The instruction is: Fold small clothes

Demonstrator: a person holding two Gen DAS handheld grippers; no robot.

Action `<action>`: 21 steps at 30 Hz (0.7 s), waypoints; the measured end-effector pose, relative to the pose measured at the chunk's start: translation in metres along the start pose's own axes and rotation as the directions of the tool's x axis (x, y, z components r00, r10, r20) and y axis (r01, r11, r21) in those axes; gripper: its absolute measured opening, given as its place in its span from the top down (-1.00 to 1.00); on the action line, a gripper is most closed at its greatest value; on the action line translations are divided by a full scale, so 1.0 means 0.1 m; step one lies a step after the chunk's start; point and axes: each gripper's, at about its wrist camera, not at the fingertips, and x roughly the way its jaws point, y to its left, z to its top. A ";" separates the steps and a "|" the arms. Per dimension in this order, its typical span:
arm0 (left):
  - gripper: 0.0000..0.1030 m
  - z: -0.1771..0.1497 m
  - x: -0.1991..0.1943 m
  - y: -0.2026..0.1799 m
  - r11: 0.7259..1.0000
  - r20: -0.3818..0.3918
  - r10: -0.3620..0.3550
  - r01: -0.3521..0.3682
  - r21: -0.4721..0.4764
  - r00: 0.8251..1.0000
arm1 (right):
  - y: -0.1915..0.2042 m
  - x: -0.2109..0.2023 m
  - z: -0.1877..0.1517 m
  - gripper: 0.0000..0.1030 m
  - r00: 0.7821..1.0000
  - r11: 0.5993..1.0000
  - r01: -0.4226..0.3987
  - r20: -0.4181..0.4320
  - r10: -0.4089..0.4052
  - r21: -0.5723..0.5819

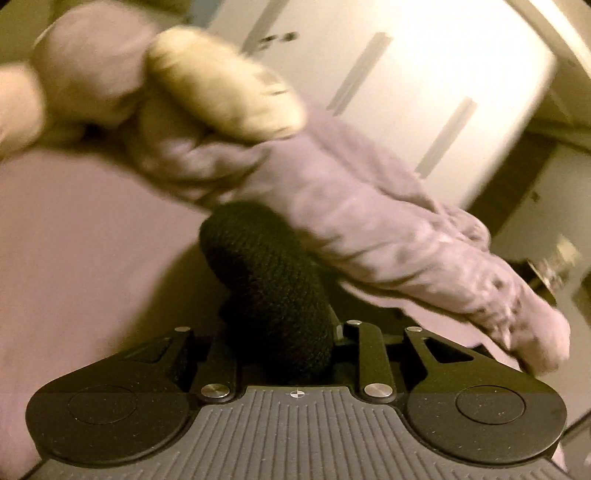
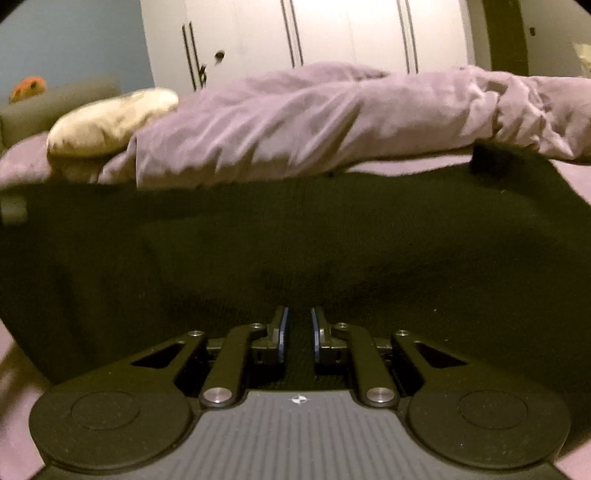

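Here, the right gripper (image 2: pixel 298 332) sits low over a black knitted garment (image 2: pixel 295 240). Its two blue-edged fingers (image 2: pixel 282 332) stand close together with a narrow strip of the black fabric between them; jaws drawn in on the cloth, pinching it. The garment spreads wide and flat across the right wrist view, lying on a lilac bed sheet (image 2: pixel 576 177). A dark tab or fold of the same cloth sticks up at the far right edge.

Left gripper (image 1: pixel 291 332): fingers are hidden behind a bunched roll of the black knitted garment (image 1: pixel 266 280), which rises up out of the jaw area. The knit is wedged between the linkages, so the jaws are closed on it; the pads themselves cannot be seen. This view is tilted and motion-blurred.

Beyond the garment, a crumpled lilac duvet (image 2: pixel 314 122) lies in a long ridge across the bed, just behind the black cloth. A cream pillow (image 2: pixel 110 125) rests against the duvet's left end. In the left wrist view the same duvet (image 1: pixel 351 206) runs diagonally and the pillow (image 1: pixel 225 88) sits at its upper end.

Background: white wardrobe doors (image 2: pixel 332 33) with long dark handles. An orange object (image 2: pixel 27 88) shows at far left, too blurred to identify.
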 end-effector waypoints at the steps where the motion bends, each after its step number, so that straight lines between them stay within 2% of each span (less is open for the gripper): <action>1: 0.48 0.01 -0.02 -0.14 0.999 0.012 -0.014 0.014 0.040 1.000 | 0.00 0.00 0.01 0.79 1.000 1.000 -0.002 -0.006 0.002 -0.003; 3: 0.48 -0.01 -0.05 -0.46 0.991 0.031 -0.044 0.040 0.127 0.999 | -0.04 -0.02 0.01 0.78 1.000 1.000 -0.027 -0.004 0.027 0.010; 7: 0.48 -0.19 -0.06 -1.08 0.953 0.037 -0.099 0.084 0.292 0.994 | -0.38 -0.17 0.04 0.79 0.984 0.971 -0.176 0.029 0.173 0.163; 12: 0.48 -0.70 0.03 -1.75 0.885 0.003 -0.174 0.156 0.438 0.985 | -0.93 -0.67 -0.01 0.70 0.978 0.933 -0.181 0.156 0.138 0.310; 14: 0.48 -1.01 0.14 -1.96 0.864 -0.055 -0.207 0.209 0.457 0.977 | -1.18 -0.82 -0.03 0.48 0.976 0.913 -0.180 0.183 0.119 0.366; 15: 0.48 -1.17 0.18 -2.02 0.852 -0.074 -0.217 0.226 0.471 0.973 | -1.32 -0.90 -0.04 0.45 0.976 0.904 -0.174 0.190 0.106 0.391; 17: 0.47 -1.55 0.30 -2.13 0.826 -0.118 -0.203 0.234 0.513 0.972 | -1.54 -1.00 -0.04 0.42 0.972 0.885 -0.194 0.205 0.115 0.424; 19: 0.43 -1.85 0.46 -2.19 0.811 -0.155 -0.155 0.215 0.544 0.976 | -1.71 -1.04 -0.03 0.36 0.969 0.863 -0.225 0.194 0.151 0.453; 21: 0.33 -2.00 0.55 -2.17 0.814 -0.164 -0.121 0.192 0.548 0.979 | -1.82 -1.02 -0.03 0.35 0.966 0.840 -0.254 0.174 0.193 0.480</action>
